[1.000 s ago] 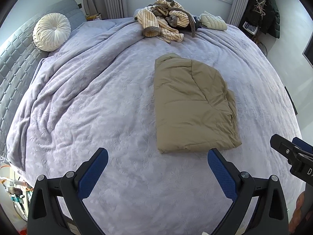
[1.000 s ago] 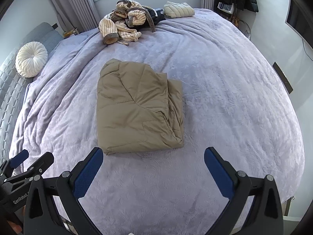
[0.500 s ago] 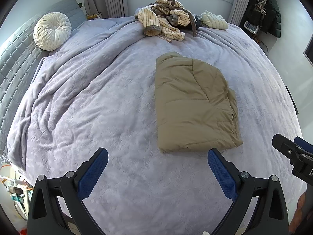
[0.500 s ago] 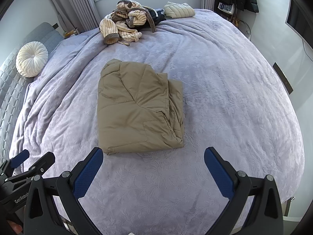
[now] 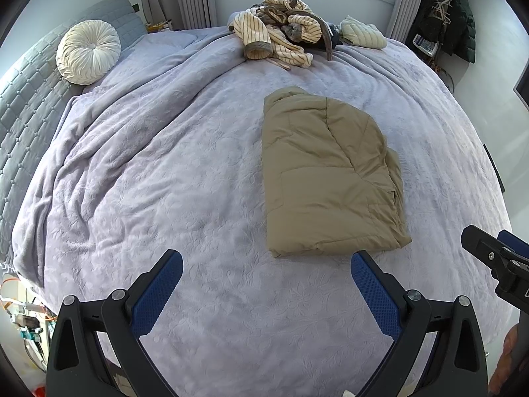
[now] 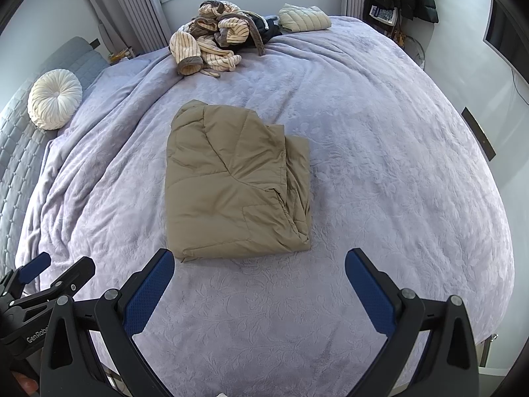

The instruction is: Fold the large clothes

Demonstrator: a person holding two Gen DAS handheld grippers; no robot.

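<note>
A tan padded jacket (image 5: 327,178) (image 6: 234,182) lies folded into a rough rectangle in the middle of the lilac bedspread (image 5: 165,182) (image 6: 380,165). My left gripper (image 5: 266,271) hovers open above the bed's near part, just short of the jacket's near edge and holding nothing. My right gripper (image 6: 259,269) is open too, nothing between its blue pads (image 6: 367,289), in front of the jacket's near right corner. Each gripper also shows at the other view's edge: the right gripper (image 5: 496,258) and the left gripper (image 6: 49,274).
A heap of striped cream clothes (image 5: 277,38) (image 6: 211,39) and a folded pale quilted garment (image 5: 362,31) (image 6: 304,18) lie at the bed's far end. A round white cushion (image 5: 87,51) (image 6: 54,97) rests by the grey headboard (image 5: 23,99). Dark coats (image 5: 453,16) hang at right.
Both views have shifted only slightly; the jacket sits a touch lower in the frames. Both grippers stay open and nothing on the bed has moved.
</note>
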